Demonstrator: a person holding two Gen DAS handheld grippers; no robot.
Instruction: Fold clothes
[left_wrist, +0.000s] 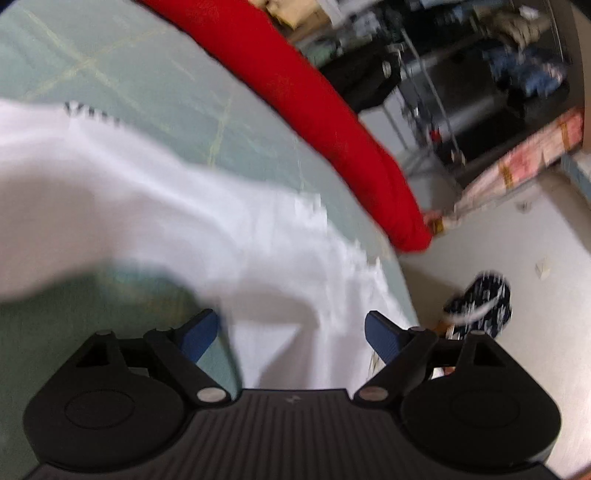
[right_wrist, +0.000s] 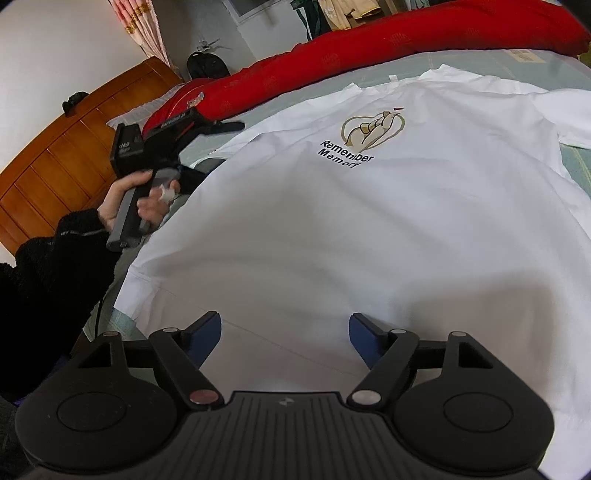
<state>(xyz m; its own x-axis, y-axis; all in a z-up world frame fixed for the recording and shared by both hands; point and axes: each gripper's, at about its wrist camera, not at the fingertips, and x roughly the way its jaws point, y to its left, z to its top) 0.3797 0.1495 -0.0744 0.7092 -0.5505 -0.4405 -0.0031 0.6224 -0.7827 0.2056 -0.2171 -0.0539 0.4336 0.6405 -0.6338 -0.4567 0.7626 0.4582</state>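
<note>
My right gripper (right_wrist: 285, 334) hovers low over the hem end of a white T-shirt (right_wrist: 369, 229), its blue fingers (right_wrist: 207, 332) spread wide with only flat cloth showing between them, not pinched. The shirt lies spread on the pale green bedsheet (right_wrist: 576, 162), print side up, with a gold emblem and the words "Remember Memory" (right_wrist: 345, 155). A long red bolster (right_wrist: 369, 48) lies along the far edge of the bed. My left hand (right_wrist: 125, 199), in a black sleeve (right_wrist: 55, 266), holds the other tool at the shirt's left edge. My left gripper (left_wrist: 291, 334) also stands wide and empty, above a blurred edge of the shirt (left_wrist: 184, 221) near the bed's side, with the floor (left_wrist: 498, 240) beyond.
</note>
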